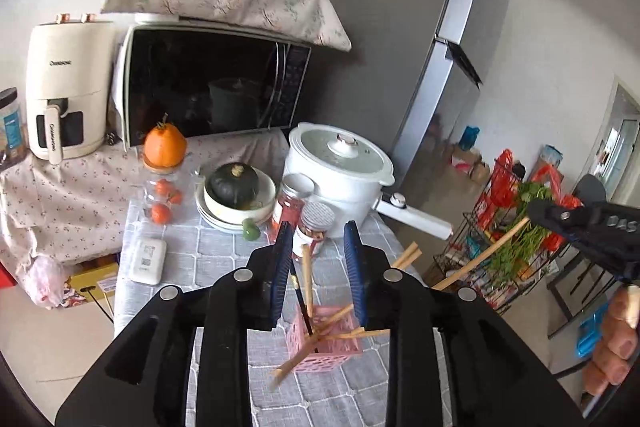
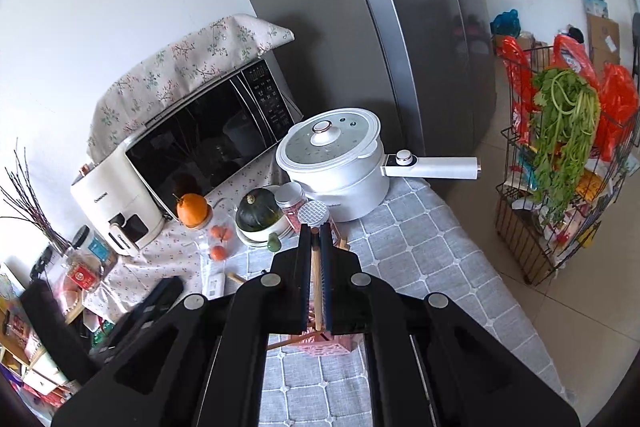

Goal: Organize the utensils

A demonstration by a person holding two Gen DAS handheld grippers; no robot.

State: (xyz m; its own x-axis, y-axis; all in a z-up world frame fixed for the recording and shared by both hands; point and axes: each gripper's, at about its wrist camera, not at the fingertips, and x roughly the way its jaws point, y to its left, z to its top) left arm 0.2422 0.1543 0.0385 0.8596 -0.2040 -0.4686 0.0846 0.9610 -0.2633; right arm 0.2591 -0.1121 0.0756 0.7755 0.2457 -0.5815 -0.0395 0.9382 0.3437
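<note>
while the left gripper [image 1: 318,263] hangs with its fingers wide and nothing between them, the right gripper [image 2: 316,275] has its fingers narrow, pinched on a single wooden chopstick [image 2: 316,291] that runs along the gap between the blue pads. in the left view that same chopstick [image 1: 480,255] slants down from the right gripper [image 1: 536,213] at the right edge, well above the tabletop [image 1: 208,255].

below the left fingers stands a pink basket [image 1: 332,347] with latticed walls, on the grey checked cloth of the tabletop. several chopsticks [image 1: 308,283] sit in it at loose angles, some upright, some leaning out over the rim, along with one dark stick. in the right view the basket [image 2: 324,345] shows only as a pink strip under the fingers, with the held chopstick's lower end over it.

behind the basket stand two jars [image 1: 316,227], a white pot [image 1: 340,163] with a long handle, and a bowl holding a dark green squash [image 1: 234,183]. a microwave [image 1: 208,87] under a flowered cloth is at the back, beside a grey fridge [image 1: 400,27].
</note>
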